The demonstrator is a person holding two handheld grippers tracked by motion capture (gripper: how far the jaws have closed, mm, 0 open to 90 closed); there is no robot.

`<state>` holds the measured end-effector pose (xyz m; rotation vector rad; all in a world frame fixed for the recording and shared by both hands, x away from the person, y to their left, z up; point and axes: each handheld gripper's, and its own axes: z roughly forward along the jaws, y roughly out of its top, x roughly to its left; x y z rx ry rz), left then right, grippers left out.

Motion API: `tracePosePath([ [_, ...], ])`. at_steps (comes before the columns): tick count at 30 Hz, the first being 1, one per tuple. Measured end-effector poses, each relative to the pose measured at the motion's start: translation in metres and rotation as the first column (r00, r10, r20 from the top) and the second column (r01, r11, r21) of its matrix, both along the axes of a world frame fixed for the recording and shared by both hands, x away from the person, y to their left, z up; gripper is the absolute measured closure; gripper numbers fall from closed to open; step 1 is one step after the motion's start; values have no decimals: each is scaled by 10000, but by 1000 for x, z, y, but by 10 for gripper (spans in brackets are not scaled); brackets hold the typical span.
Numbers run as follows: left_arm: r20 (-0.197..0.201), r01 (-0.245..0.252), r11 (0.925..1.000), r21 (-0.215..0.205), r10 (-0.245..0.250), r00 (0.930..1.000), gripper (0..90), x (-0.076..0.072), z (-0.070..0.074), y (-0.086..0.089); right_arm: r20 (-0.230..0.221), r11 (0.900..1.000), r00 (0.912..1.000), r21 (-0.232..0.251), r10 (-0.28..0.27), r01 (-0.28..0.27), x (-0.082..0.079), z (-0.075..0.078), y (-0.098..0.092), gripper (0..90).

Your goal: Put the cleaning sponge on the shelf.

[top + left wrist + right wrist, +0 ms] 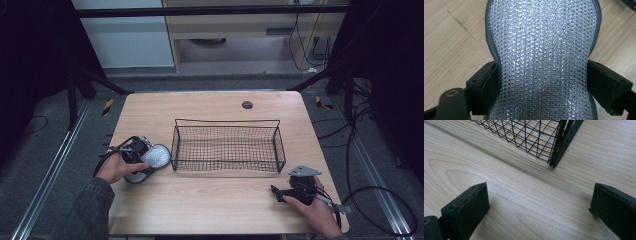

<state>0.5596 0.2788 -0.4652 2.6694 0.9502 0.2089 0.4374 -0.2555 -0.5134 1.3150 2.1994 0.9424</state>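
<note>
Near left, the left gripper (145, 161) clenches a silver mesh pouch (544, 60) at its waist, just left of the wire basket (227, 145). Lift clear of the rim before moving. The right gripper (280, 192) rests released, near right.

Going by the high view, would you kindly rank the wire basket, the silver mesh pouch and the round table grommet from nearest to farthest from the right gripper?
1. Wire basket, just up-left of the right gripper.
2. Silver mesh pouch, across the table, in the left gripper.
3. Table grommet, near the far edge; close to the pouch's rank.
</note>
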Motion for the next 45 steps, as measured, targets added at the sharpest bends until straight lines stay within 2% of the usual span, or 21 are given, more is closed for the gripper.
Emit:
tracePosePath([
  [6, 602, 133, 9999, 37, -135, 9981, 159, -2, 24, 1, -3, 10000, 10000, 2, -6, 6, 0, 0, 0, 21],
  [8, 978, 170, 9998, 61, -175, 9951, 162, -4, 39, 3, 0, 10000, 10000, -1, 1, -1, 0, 0, 0, 21],
  [9, 978, 170, 9998, 61, -175, 9951, 163, -4, 39, 3, 2, 10000, 10000, -4, 0, 0, 0, 0, 0, 21],
  [10, 1155, 209, 9998, 66, -215, 9931, 164, -4, 49, 4, -13, 10000, 10000, -6, 0, 0, 0, 0, 0, 21],
  [17, 1503, 526, 9984, 190, -548, 9871, 168, -8, 71, 3, 1, 10000, 10000, -10, 5, -5, 0, 0, 0, 21],
  [22, 1831, 998, 9942, 398, -1055, 9774, 172, -11, 87, -7, -2, 10000, 10000, -9, 3, -3, 0, 0, 0, 20],
  [23, 1831, 998, 9942, 398, -1055, 9774, 172, -11, 87, -7, 1, 10000, 10000, -13, 5, -5, 0, 0, 0, 20],
  [29, 2008, 1603, 9842, 748, -1723, 9643, 173, -13, 99, -27, 8, 10000, 10000, -21, 18, -18, 0, 0, 0, 20],
  [33, 2097, 2035, 9736, 1036, -2213, 9524, 173, -10, 107, -45, -4, 10000, 10000, -21, -12, 12, 0, 0, 0, 18],
  [35, 2100, 2166, 9704, 1073, -2350, 9490, 173, -9, 109, -52, 11, 10000, 10000, -17, 5, -5, 1, 0, 0, 17],
  [38, 2101, 2390, 9635, 1202, -2600, 9425, 173, -4, 111, -66, -9, 10000, 10000, 2, 9, -9, 1, 0, 0, 17],
  [39, 2095, 2548, 9586, 1270, -2770, 9377, 173, -2, 111, -75, -18, 10000, 10000, 7, 0, 0, 1, 0, 0, 17],
  [40, 2095, 2548, 9586, 1270, -2770, 9377, 172, -2, 111, -75, -12, 10000, 10000, 3, 10, -10, 1, 0, 0, 17],
  [45, 2054, 2886, 9469, 1420, -3134, 9271, 173, 3, 110, -95, -16, 10000, 10000, 3, 20, -20, 1, 0, 0, 16],
])
